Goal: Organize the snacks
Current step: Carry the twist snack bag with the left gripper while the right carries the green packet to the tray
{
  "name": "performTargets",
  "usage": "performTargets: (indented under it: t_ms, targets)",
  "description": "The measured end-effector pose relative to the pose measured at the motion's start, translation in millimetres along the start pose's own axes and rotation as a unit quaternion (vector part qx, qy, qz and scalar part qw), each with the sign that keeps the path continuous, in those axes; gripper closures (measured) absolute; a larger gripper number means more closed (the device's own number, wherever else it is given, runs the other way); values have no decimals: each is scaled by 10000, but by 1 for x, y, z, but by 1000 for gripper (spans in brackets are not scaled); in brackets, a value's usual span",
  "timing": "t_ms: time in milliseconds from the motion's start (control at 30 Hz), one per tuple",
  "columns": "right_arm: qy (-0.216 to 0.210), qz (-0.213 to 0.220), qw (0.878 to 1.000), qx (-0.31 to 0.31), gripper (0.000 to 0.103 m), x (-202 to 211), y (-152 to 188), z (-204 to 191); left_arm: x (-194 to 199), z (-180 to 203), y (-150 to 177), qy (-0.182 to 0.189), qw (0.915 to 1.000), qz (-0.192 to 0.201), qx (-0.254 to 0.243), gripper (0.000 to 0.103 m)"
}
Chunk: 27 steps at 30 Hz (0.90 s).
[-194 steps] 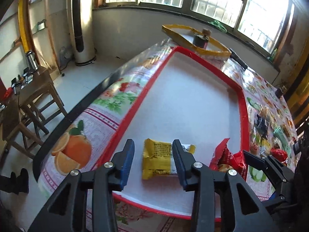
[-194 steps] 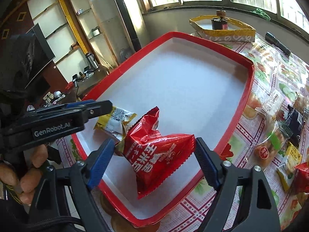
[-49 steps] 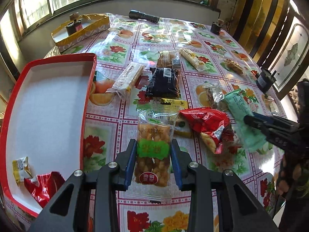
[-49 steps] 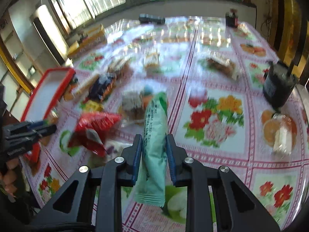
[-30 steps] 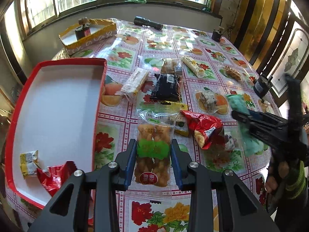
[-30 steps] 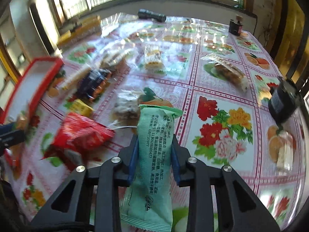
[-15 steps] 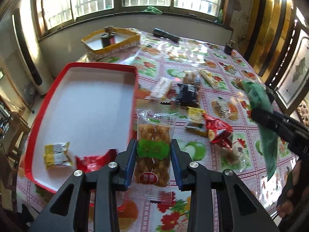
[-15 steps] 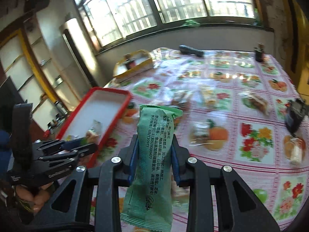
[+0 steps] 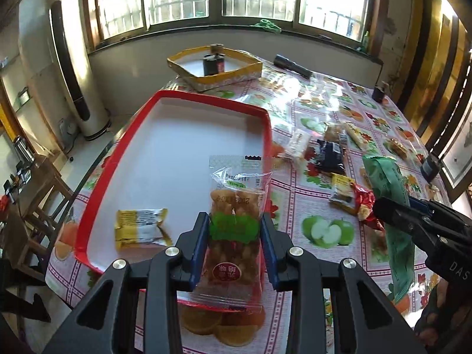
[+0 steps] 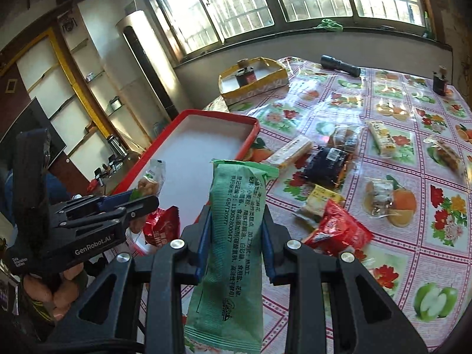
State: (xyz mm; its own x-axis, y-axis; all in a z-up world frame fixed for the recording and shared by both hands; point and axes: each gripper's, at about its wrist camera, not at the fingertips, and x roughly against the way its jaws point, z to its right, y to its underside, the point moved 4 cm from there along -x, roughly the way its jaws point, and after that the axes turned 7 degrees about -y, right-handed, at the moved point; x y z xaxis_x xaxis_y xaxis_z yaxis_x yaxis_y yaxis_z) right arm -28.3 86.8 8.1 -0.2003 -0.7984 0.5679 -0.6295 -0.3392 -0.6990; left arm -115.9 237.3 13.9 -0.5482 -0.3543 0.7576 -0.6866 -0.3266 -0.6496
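My left gripper is shut on a clear packet of fried snacks with a green label, held above the near right corner of the red tray. A yellow packet lies in the tray, and the right wrist view shows a red packet there too. My right gripper is shut on a long green packet, held in the air just right of the tray. The left wrist view shows that green packet at the right edge. The left gripper appears at the left in the right wrist view.
Several loose snacks lie on the flowered tablecloth right of the tray, among them a black packet and a red packet. A yellow box holding a dark jar and a black flashlight sit at the far end. Wooden chairs stand left of the table.
Both grippers have swung left and risen with their packets. The tray, earlier off to the left, now lies straight ahead of both.
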Motion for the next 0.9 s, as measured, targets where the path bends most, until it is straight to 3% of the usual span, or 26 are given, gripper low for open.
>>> performTargets:
  t_ms: [467, 900]
  targets:
    - [-196, -133, 9997, -51, 71, -18, -4, -5, -5, -32, -4, -82, 9994, 15, 332, 69]
    - [-648, -285, 9972, -242, 71, -98, -51, -24, -41, -84, -32, -381, 9956, -136, 841, 69]
